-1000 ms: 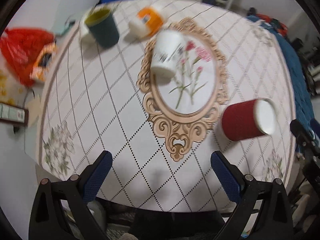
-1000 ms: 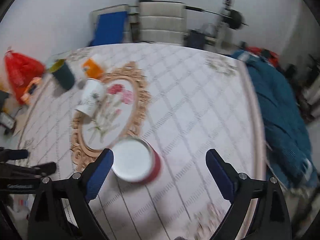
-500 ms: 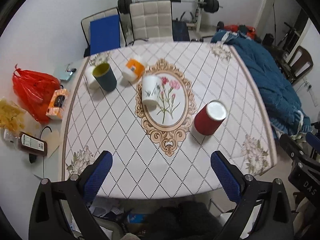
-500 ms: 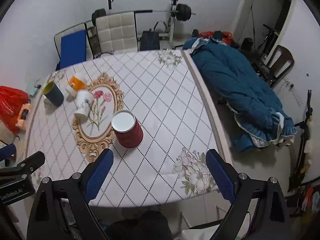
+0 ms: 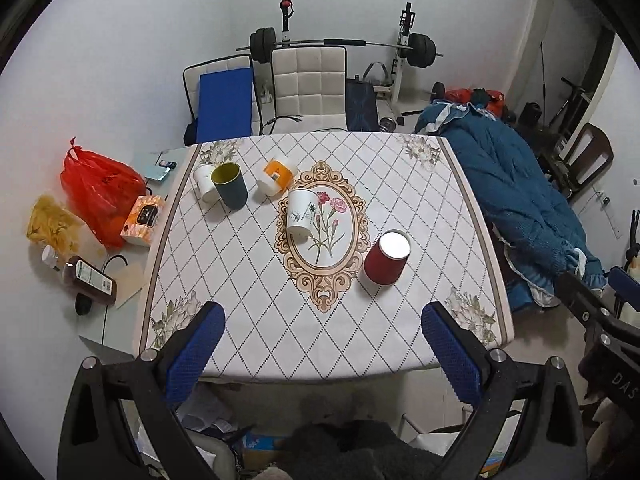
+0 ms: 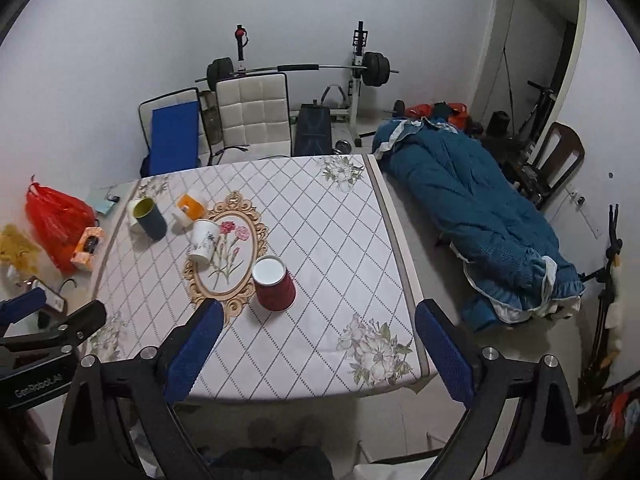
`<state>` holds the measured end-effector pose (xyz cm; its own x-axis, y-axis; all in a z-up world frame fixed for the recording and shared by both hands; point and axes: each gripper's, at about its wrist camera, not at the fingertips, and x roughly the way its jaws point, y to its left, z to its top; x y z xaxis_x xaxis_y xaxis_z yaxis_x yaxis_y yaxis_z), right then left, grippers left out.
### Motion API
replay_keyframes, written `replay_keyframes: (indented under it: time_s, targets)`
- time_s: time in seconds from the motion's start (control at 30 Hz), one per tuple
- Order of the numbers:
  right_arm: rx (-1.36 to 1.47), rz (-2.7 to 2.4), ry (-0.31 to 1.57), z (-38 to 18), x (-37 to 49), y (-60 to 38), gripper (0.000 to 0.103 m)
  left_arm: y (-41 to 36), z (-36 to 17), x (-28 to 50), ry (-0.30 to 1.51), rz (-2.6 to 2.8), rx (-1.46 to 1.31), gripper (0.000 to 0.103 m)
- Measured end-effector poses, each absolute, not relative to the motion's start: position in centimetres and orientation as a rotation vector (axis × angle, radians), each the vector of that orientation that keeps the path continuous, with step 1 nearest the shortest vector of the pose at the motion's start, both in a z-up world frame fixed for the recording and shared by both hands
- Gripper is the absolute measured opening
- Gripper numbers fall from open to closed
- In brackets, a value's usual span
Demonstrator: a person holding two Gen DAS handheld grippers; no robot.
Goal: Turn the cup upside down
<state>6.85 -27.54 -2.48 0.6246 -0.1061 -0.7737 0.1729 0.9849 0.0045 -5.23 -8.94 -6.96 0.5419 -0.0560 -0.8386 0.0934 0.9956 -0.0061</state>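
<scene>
Both grippers, left (image 5: 322, 344) and right (image 6: 316, 340), hung with fingers wide, holding nothing, well above the desk (image 5: 248, 272); the red cup (image 5: 387, 257) stood upside down

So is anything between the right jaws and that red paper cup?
Nothing visible. The red paper cup stands base-up on the patterned tablecloth, only bare cloth between it and the open right gripper.

- Left wrist view looks down from high behind its spread fingers, far above the table (image 5: 320, 344).
- Right wrist view faces likewise, sharing the table (image 6: 320, 344).
</scene>
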Motion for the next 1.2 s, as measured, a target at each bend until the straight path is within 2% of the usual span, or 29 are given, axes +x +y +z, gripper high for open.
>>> replay_keyframes:
  time_s: [0.37,1.2]
  targets:
    - [0.086,-0.137,0.849,2.4,2.8,-27.9,0.099,-9.6,-3.8,-7.5,0.952,-0.091,0.031,0.101]
    - [0.090,-0.084,0.846,3.1,4.4,-28.5,0.099,-9.4,-2.6,-7.8,0.931,-0.050,0.041,0.101]
